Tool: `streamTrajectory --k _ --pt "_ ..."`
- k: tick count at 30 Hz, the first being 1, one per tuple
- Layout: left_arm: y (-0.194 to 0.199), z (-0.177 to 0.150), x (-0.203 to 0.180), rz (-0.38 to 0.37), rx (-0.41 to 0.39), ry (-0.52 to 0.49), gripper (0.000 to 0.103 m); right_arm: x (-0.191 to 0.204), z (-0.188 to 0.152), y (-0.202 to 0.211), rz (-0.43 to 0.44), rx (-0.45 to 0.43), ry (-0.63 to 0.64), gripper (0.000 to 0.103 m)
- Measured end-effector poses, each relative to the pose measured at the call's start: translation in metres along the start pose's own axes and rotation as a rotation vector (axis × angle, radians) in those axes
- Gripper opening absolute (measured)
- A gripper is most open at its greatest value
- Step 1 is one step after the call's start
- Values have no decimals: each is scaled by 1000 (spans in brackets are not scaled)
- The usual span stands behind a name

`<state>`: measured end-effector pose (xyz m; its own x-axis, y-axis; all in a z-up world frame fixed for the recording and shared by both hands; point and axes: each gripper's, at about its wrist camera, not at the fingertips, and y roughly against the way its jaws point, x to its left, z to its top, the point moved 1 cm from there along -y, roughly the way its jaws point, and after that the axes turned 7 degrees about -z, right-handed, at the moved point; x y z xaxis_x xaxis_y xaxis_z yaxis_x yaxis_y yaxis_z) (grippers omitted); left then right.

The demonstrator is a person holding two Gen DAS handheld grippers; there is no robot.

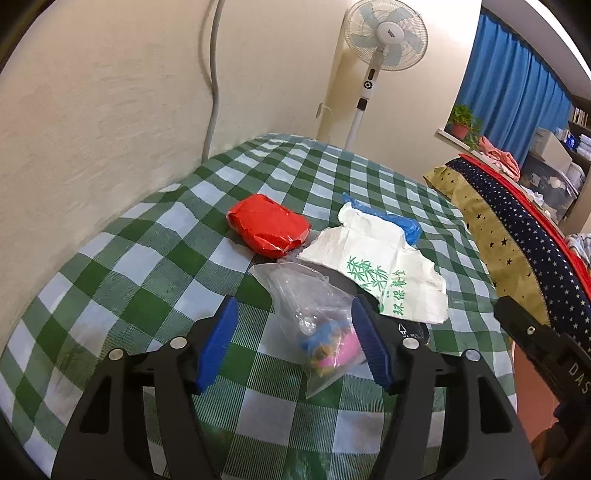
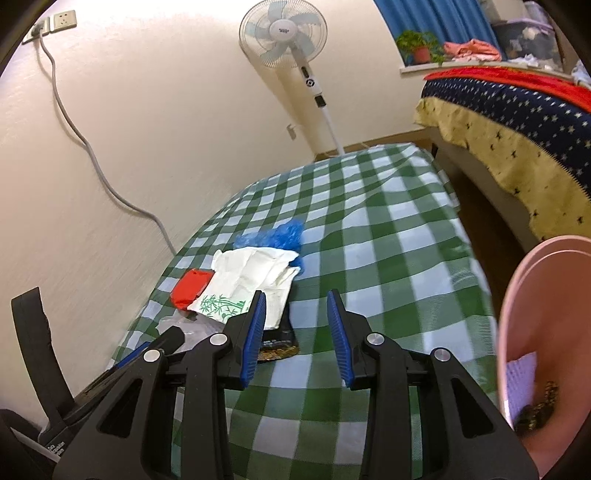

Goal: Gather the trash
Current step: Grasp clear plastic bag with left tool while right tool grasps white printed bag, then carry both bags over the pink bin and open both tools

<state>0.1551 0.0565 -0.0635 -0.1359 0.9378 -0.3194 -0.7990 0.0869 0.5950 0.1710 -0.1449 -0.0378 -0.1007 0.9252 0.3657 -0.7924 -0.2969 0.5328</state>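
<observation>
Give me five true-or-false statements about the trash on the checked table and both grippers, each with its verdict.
1. The left gripper is open around the clear plastic bag. True.
2. The right gripper grips the white paper bag. False: it is open and holds nothing.
3. The red packet lies in the pink bin. False: it lies on the tablecloth.
4. The white paper bag partly covers the blue plastic. True.
5. The pink bin is empty. False: some trash shows inside.

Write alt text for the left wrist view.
The open left claw straddles a clear bag on a green checked tablecloth. Beyond lie a red packet, a white paper bag and a blue wad; a fan stands behind.
</observation>
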Motion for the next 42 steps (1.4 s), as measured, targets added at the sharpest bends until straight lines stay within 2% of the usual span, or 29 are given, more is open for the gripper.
streamTrajectory --k 13,17,18,19,20,22,26,29,42 --pt "-13 3 3 -21 28 21 61 9 -4 -41 53 97 -29 36" --pt "-15 2 3 -32 39 18 44 13 -7 -49 57 125 -16 34" --pt "-15 2 2 -35 39 16 42 15 -7 -49 63 124 -13 32" --pt "-16 3 2 -38 39 14 39 15 -7 -49 70 125 -9 23" --pt "-16 2 2 -40 39 13 35 17 -8 -50 78 132 1 20" --pt "-15 3 1 -42 39 10 31 21 -9 -51 89 139 19 8" --pt "-14 4 1 -33 34 7 24 24 -8 -45 97 129 32 5" --pt "-9 5 0 -21 24 -6 22 25 -4 -35 101 110 37 4" --pt "22 8 -6 -48 -9 -31 21 32 3 20 78 38 103 1"
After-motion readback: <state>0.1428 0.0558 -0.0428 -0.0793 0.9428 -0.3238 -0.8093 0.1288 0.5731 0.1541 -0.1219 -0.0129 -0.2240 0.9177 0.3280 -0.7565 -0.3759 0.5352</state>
